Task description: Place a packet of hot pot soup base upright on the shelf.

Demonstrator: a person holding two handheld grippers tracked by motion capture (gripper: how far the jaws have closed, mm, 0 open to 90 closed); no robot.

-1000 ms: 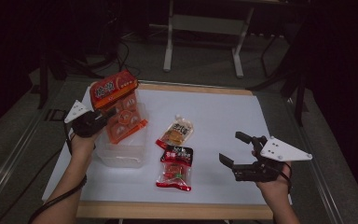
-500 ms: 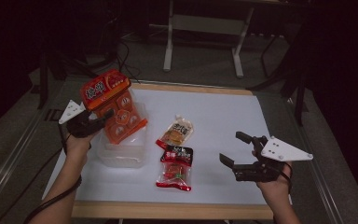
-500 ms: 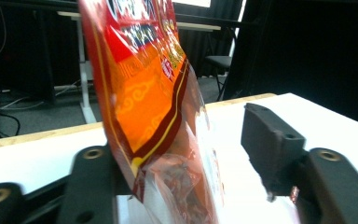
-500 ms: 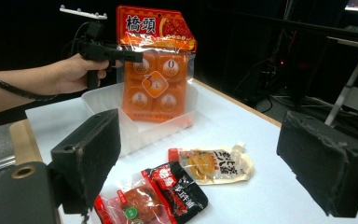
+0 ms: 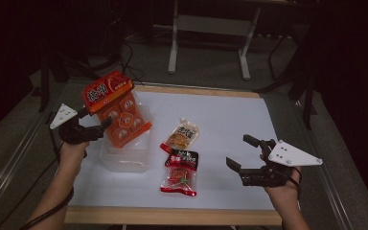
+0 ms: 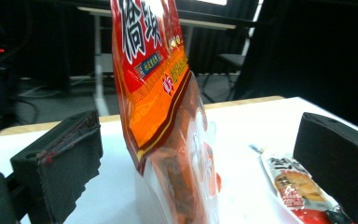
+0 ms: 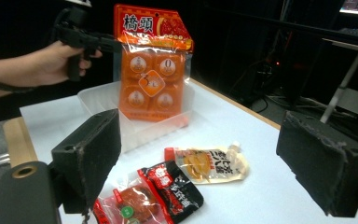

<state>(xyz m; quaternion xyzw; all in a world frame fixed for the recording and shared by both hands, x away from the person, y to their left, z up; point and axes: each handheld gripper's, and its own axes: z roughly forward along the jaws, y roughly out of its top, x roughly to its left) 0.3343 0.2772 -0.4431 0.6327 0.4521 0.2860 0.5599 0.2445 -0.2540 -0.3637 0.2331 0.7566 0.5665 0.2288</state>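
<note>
At a white-topped table [image 5: 230, 120], a person's left gripper [image 5: 93, 129] sits at about 9 o'clock, its jaws spread wide and released in the left gripper view, with an orange snack bag [image 5: 116, 114] standing upright between them and touching neither pad. The bag, red-headed with Chinese lettering and 6 round portions showing through its clear front, has its lower end inside a clear plastic container [image 5: 127, 153] at the table's left; in the right gripper view the bag [image 7: 153, 65] leans against the container's [image 7: 98, 100] far wall, and the left gripper [image 7: 86, 39] reaches toward its top left corner.

At the table's centre lies a pale sauce-style pouch with a red corner [image 5: 181, 135], and just below it, toward 6 o'clock, a black-and-red snack packet [image 5: 180, 171], the 2 touching or nearly so. The right gripper [image 5: 243, 154] hovers at about 4 o'clock, held in the person's right hand [image 5: 282, 189], jaws wide apart and empty, well clear of both packets. The table's wooden edge [image 5: 172, 215] runs along the near side.
</note>
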